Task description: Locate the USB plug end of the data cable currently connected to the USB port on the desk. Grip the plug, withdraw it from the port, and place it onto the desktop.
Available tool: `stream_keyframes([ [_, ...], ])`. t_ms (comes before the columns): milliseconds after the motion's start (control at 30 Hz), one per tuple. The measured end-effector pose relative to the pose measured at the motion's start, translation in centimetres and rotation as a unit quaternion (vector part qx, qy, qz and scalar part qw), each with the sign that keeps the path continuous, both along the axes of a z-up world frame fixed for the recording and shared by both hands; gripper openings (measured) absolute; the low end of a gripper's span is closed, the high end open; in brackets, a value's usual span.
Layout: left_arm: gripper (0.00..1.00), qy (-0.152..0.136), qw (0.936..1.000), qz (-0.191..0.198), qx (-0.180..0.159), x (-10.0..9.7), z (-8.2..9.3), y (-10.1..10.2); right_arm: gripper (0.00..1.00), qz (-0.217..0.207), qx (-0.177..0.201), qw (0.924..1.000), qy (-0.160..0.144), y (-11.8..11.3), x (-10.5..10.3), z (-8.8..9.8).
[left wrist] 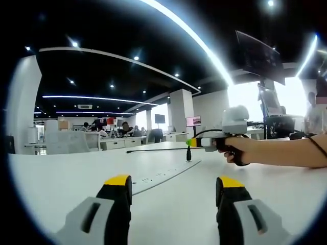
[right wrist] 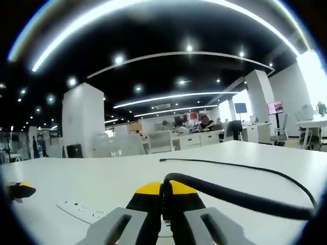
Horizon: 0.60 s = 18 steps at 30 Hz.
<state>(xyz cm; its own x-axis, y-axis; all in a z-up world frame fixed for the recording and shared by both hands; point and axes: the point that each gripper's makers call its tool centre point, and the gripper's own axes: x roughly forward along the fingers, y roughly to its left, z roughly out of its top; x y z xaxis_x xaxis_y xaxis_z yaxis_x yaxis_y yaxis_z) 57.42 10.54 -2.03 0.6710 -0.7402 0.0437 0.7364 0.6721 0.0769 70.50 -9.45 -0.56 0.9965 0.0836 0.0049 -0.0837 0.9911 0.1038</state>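
Already your right gripper point(right wrist: 164, 204) is clamped on the plug point(right wrist: 165, 196) at lower centre of the right gripper view, the cable point(right wrist: 240, 198) looping off right over the table point(right wrist: 102, 178). In the left gripper view the plug point(left wrist: 188, 153) stands upright in the port strip point(left wrist: 163, 176) at mid-frame, while your left gripper point(left wrist: 173, 186) waits wide and empty. Judging by looks, the plug is small, rigid and light, the cable limp: hold the plug body, never the cord, and pull straight out.

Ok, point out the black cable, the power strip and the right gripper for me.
black cable point(right wrist: 240, 196): right gripper view, middle of its thick run.
power strip point(left wrist: 163, 176): left gripper view, its flat top face.
right gripper point(left wrist: 190, 143): left gripper view, at its yellow-green tips above the plug.
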Motion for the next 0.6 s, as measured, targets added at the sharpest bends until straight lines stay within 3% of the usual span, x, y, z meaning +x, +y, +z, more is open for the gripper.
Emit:
stream_keyframes([
  [167, 0.67, 0.000, 1.0000, 0.000, 0.000, -0.02, -0.01, 0.01, 0.06, 0.003, -0.023, 0.9997, 0.002, 0.36, -0.10, 0.00],
  [333, 0.67, 0.000, 1.0000, 0.000, 0.000, -0.05, -0.02, 0.02, 0.06, -0.003, 0.012, 0.9999, 0.000, -0.45, -0.33, -0.09],
  [467, 0.67, -0.001, 1.0000, 0.000, 0.002, -0.05, -0.04, 0.02, 0.06, -0.005, 0.015, 0.9999, 0.001, -0.48, -0.21, -0.06],
  [567, 0.67, -0.001, 1.0000, 0.001, 0.001, -0.04, -0.04, 0.04, 0.06, 0.000, -0.015, 0.9999, 0.002, 0.14, 0.01, 0.07],
  [600, 0.67, -0.001, 1.0000, 0.001, 0.001, -0.03, -0.04, 0.04, 0.06, 0.002, -0.025, 0.9995, -0.017, 0.41, 0.10, 0.83],
])
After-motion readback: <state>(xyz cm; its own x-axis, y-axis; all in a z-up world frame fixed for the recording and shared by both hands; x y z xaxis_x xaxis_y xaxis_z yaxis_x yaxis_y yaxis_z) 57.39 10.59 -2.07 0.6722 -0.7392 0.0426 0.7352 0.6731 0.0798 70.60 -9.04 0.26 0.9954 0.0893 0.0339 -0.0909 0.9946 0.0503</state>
